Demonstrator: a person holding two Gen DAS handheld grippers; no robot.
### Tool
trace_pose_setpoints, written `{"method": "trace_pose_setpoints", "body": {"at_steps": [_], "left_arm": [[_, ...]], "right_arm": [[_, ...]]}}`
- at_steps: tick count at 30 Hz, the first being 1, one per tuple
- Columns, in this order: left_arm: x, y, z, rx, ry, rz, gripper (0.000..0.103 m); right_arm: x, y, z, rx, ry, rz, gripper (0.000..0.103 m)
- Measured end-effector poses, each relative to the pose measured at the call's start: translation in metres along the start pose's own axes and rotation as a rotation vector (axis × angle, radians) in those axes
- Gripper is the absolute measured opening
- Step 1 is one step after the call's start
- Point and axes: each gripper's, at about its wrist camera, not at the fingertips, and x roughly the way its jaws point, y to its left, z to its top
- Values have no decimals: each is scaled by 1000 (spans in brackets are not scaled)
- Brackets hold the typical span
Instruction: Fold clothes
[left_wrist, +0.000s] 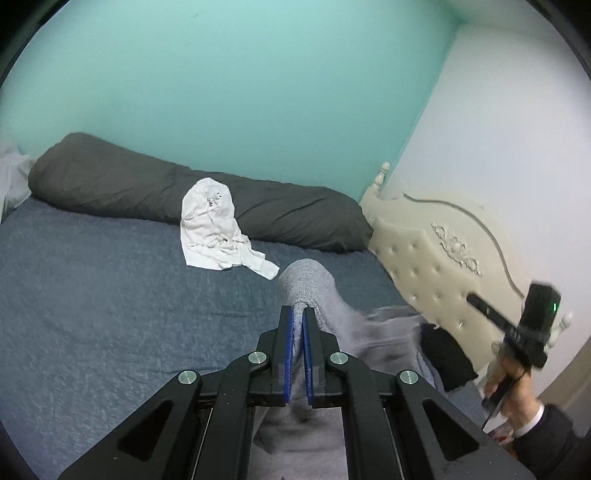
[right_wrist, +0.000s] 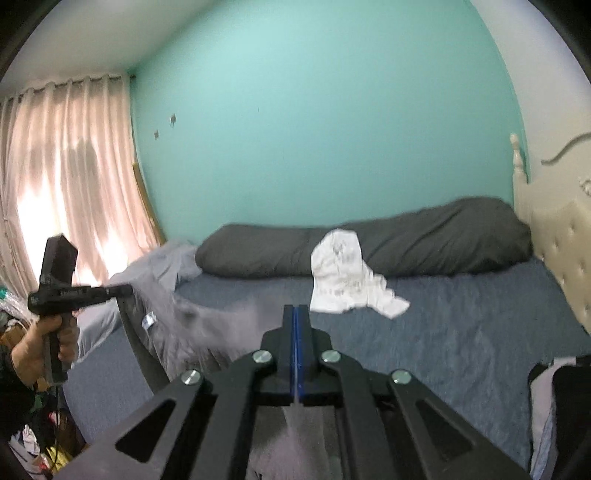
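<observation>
1. Left gripper (left_wrist: 298, 314): clenched on the grey garment (left_wrist: 314, 291), which is held up above the bed (left_wrist: 92, 314).
2. Right gripper (right_wrist: 295, 314): clamped on another edge of the same garment (fabric blurred); folding appears barely begun.
3. White garment (left_wrist: 212, 229): crumpled and unfolded against the dark bolster (left_wrist: 147, 188).
4. Surroundings: turquoise wall (left_wrist: 240, 92), tufted headboard (left_wrist: 443, 251), curtains (right_wrist: 62, 166).

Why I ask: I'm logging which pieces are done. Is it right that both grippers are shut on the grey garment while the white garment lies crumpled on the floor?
Not the floor. The white garment lies crumpled on the bed, against the dark pillow, as the left wrist view shows. Both the left gripper and right gripper are shut on the grey garment.
</observation>
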Motion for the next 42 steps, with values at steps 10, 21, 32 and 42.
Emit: {"method": "trace_pose_setpoints", "body": {"at_steps": [10,21,32,42], "left_arm": [[32,7,-58,7,137,24,5],[17,40,-111,-33,170,34,5],[21,92,-134,-99,196,71,5],[30,102,-130,-101,198,76,5]], "right_arm": [[52,-24,-67,174,292,-20,1],[138,-36,-199,293,565,30,30],[238,-3,-247,138,731,57,45],[265,14,-286,-39,791,51,6]]}}
